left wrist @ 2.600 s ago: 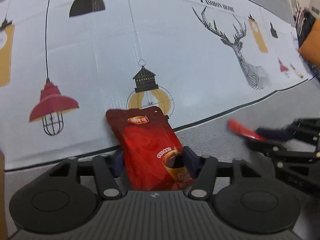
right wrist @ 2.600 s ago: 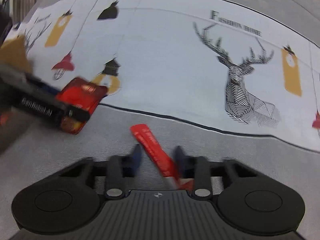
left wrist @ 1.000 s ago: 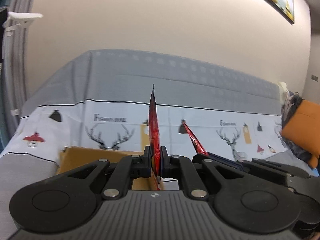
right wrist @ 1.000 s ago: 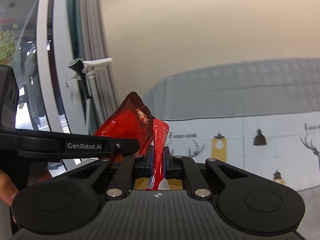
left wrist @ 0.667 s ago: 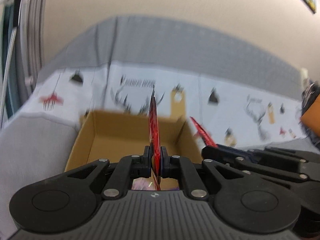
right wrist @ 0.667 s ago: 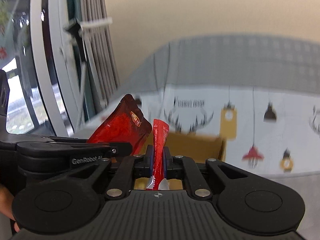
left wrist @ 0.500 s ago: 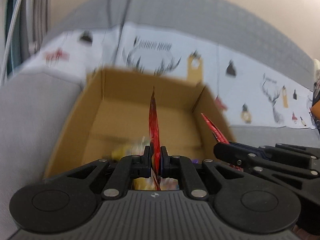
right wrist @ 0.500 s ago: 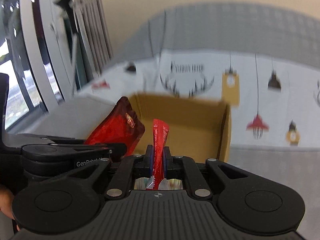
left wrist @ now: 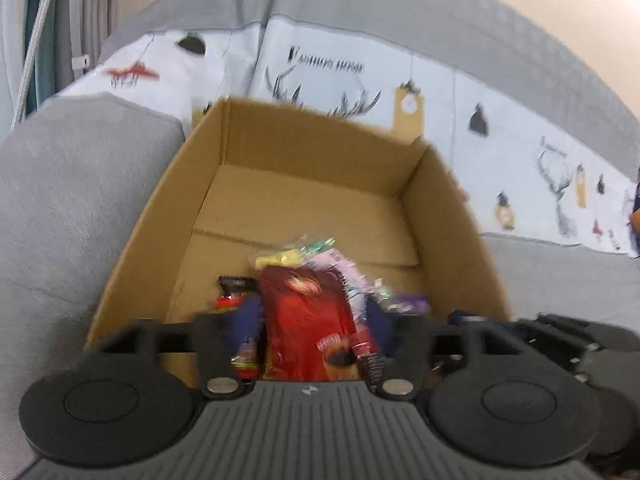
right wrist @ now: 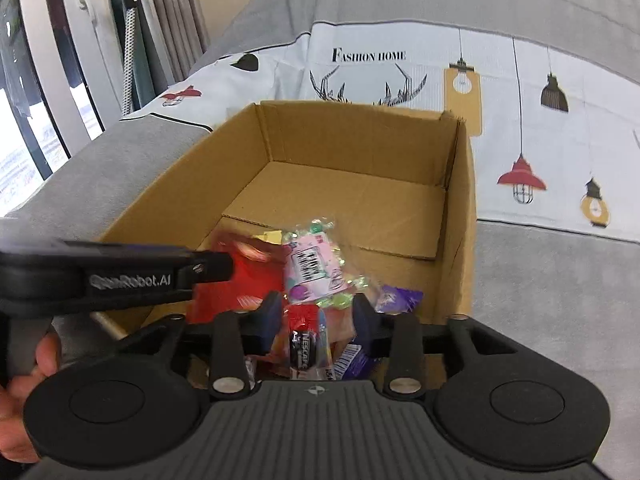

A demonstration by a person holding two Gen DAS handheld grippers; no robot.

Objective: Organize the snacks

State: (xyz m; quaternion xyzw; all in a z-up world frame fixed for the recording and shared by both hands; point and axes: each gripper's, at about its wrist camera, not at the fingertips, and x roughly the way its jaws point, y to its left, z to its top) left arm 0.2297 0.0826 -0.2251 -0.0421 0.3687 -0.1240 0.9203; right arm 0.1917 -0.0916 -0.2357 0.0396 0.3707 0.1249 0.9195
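An open cardboard box (left wrist: pixel 448 216) (right wrist: pixel 460 208) sits on the grey sofa and holds a pile of snacks. My left gripper (left wrist: pixel 312 316) is open above the near end of the box; the red pouch (left wrist: pixel 308 320) lies flat between its fingers, blurred, on the pile. In the right wrist view the red pouch (right wrist: pixel 240 276) shows beside a pink candy bag (right wrist: pixel 312 264). My right gripper (right wrist: pixel 316 316) is open over the box; the red stick pack (right wrist: pixel 308 340) lies below it among the snacks. The left gripper's finger (right wrist: pixel 152 276) crosses the right wrist view.
A white throw with deer and lamp prints (right wrist: pixel 520 80) covers the sofa behind the box. Grey cushion (left wrist: pixel 72 184) lies left of the box, curtains and a window (right wrist: pixel 60 60) beyond. A purple wrapper (right wrist: pixel 400 298) and a yellow one (left wrist: pixel 280 258) lie in the pile.
Both grippers tipped down over the box and opened. The red pouch and the red stick pack left the jaws and now lie on the snack pile.
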